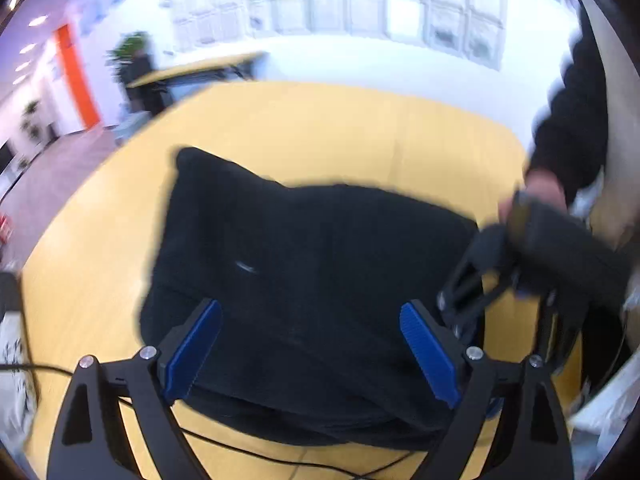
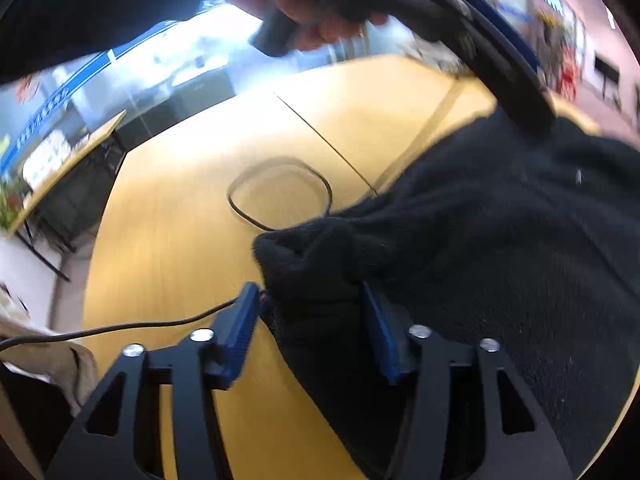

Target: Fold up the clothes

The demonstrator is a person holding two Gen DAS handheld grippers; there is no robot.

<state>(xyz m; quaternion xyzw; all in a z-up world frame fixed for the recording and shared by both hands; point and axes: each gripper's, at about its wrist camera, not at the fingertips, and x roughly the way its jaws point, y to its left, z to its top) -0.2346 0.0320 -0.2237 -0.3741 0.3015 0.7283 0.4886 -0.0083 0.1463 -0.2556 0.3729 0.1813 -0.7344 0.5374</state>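
A black fleece garment (image 1: 304,280) lies folded on the yellow wooden table (image 1: 320,128). My left gripper (image 1: 310,354) is open just above the garment's near edge, its blue pads wide apart and empty. In the right wrist view my right gripper (image 2: 312,332) has its blue pads closed on a bunched corner of the black garment (image 2: 500,248), which spreads to the right. The right gripper body (image 1: 560,256) shows at the garment's right edge in the left wrist view. The left gripper (image 2: 472,32), held in a hand, shows at the top of the right wrist view.
A black cable (image 2: 280,192) lies looped on the table (image 2: 180,220) beyond the garment corner, and another cable (image 1: 280,456) runs along the near edge. A second table (image 1: 200,68) and a plant (image 1: 132,48) stand behind. Beige cloth (image 2: 48,356) lies at lower left.
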